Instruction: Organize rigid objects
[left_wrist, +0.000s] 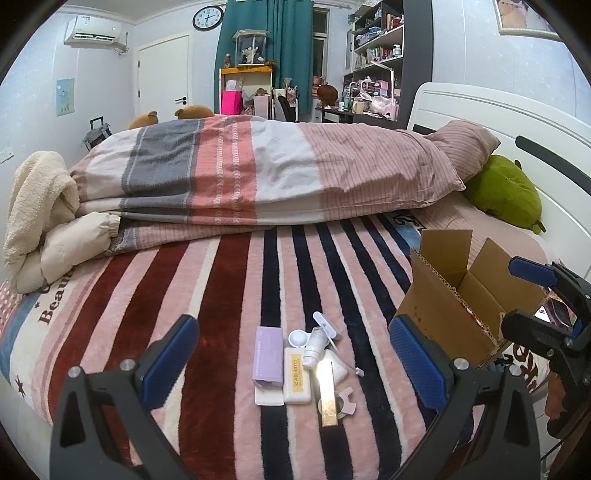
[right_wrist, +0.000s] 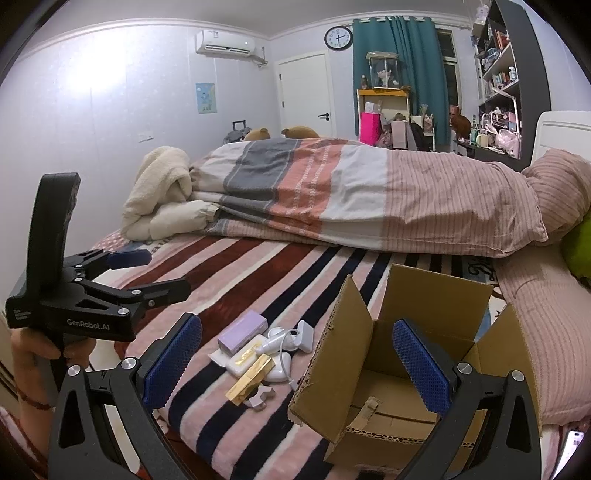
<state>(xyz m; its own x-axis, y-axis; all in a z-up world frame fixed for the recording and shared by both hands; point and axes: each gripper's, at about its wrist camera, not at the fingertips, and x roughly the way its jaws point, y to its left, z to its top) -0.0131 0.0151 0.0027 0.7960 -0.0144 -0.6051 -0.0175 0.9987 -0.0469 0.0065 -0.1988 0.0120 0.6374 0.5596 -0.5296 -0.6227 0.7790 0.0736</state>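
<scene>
A small pile of rigid items lies on the striped blanket (left_wrist: 229, 295): a purple box (left_wrist: 267, 355), a white bar (left_wrist: 296, 376), a gold bar (left_wrist: 329, 397), a small white bottle (left_wrist: 315, 345) and white plastic pieces. The pile also shows in the right wrist view, with the purple box (right_wrist: 242, 331) and gold bar (right_wrist: 253, 377). An open cardboard box (left_wrist: 452, 302) stands to the right of the pile; in the right wrist view the box (right_wrist: 399, 373) is empty. My left gripper (left_wrist: 295, 358) is open, just before the pile. My right gripper (right_wrist: 297, 363) is open, in front of the box.
A folded striped duvet (left_wrist: 258, 170) lies across the far half of the bed. A cream fleece bundle (left_wrist: 40, 214) sits at far left, a green plush (left_wrist: 506, 192) by the white headboard (left_wrist: 517, 122). Shelves and a desk stand beyond the bed.
</scene>
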